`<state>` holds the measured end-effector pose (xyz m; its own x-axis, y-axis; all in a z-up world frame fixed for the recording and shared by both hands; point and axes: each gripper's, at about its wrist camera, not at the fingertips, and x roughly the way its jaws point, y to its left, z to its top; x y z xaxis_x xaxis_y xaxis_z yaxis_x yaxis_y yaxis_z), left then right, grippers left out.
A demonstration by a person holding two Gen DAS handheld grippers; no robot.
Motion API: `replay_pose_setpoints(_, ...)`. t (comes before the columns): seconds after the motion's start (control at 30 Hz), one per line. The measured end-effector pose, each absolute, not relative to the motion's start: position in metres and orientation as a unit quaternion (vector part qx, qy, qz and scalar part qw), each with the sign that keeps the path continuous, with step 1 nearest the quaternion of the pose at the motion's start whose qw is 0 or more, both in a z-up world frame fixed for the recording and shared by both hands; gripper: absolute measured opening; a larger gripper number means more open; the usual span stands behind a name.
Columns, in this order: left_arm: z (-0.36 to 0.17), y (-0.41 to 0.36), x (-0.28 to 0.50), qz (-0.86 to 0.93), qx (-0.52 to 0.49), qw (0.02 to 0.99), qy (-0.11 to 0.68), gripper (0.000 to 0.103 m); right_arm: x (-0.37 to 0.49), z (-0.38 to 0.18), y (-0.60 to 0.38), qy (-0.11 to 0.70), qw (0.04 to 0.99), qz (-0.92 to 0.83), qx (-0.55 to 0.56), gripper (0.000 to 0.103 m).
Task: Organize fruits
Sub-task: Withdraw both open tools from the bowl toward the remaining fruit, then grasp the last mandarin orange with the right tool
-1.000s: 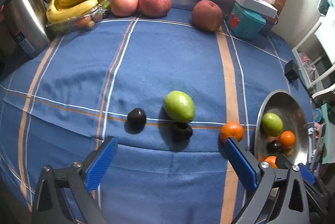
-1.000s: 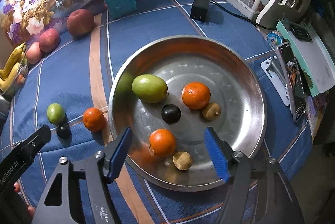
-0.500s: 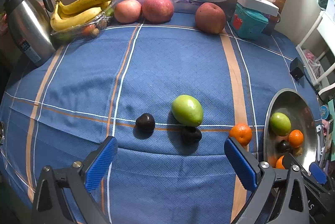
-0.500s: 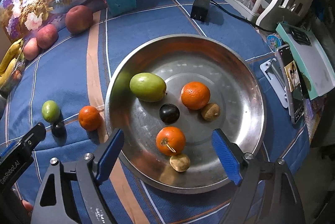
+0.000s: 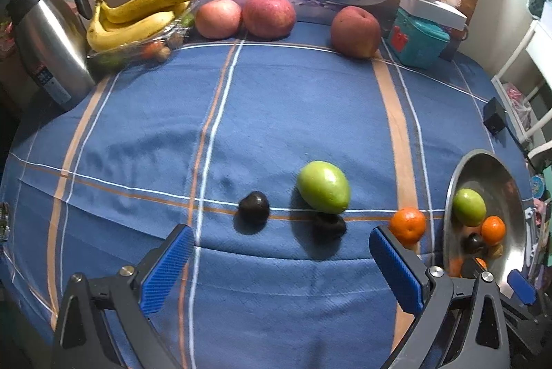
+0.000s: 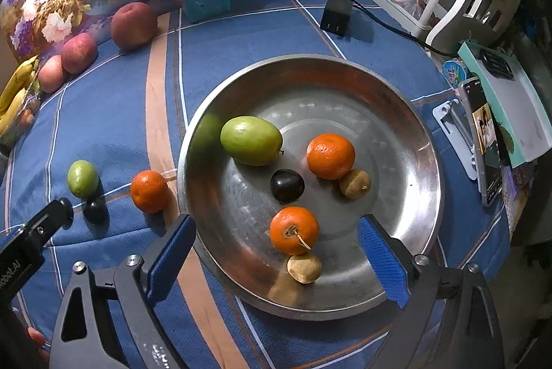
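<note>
The steel plate [image 6: 419, 127] sits on the blue cloth [image 5: 276, 107] and holds a green fruit [image 6: 251, 140] at its left side, an orange [image 6: 330, 156] to the right of centre, a dark plum [image 6: 287, 185] between them, and a brown kiwi [image 6: 355, 183] touching that orange. Nearer the front rim lie a second orange [image 6: 294, 230] with its stem up and a pale brown fruit [image 6: 304, 267] just below it, touching or nearly so. Outside the plate, on the cloth, a third orange [image 5: 407, 226] lies just beside the plate's left rim; further left are a larger green fruit [image 5: 323, 186] with a dark plum [image 5: 329, 225] tucked against its near side, and another plum [image 5: 254, 208] a little apart to the left. The right gripper [image 6: 276, 257] hovers over the plate's near edge with its blue pads spread wide and nothing between them. The left gripper [image 5: 281, 269] hangs above the cloth in front of the loose fruit, also wide open and empty; the plums and green fruit lie ahead of the gap. Along the far edge of the cloth stand three apples [image 5: 269, 15], a bunch of bananas [image 5: 138, 17] on a clear tray, a kettle [image 5: 48, 41] at far left, and a teal box [image 5: 419, 41]. A black charger [image 6: 336, 15] lies beyond the plate, and a phone [image 6: 483, 141] rests on a stand to its right.
</note>
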<state>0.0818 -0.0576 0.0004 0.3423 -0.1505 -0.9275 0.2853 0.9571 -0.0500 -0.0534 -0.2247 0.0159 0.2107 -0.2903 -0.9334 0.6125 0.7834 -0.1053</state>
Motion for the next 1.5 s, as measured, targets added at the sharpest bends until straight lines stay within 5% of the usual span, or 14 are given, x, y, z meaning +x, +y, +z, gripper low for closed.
replay_pose_setpoints(1.5, 0.012, 0.052, 0.138, -0.055, -0.008, 0.835, 0.548, 0.103, 0.021, 0.016, -0.133, 0.533, 0.821, -0.161, 0.127, 0.095)
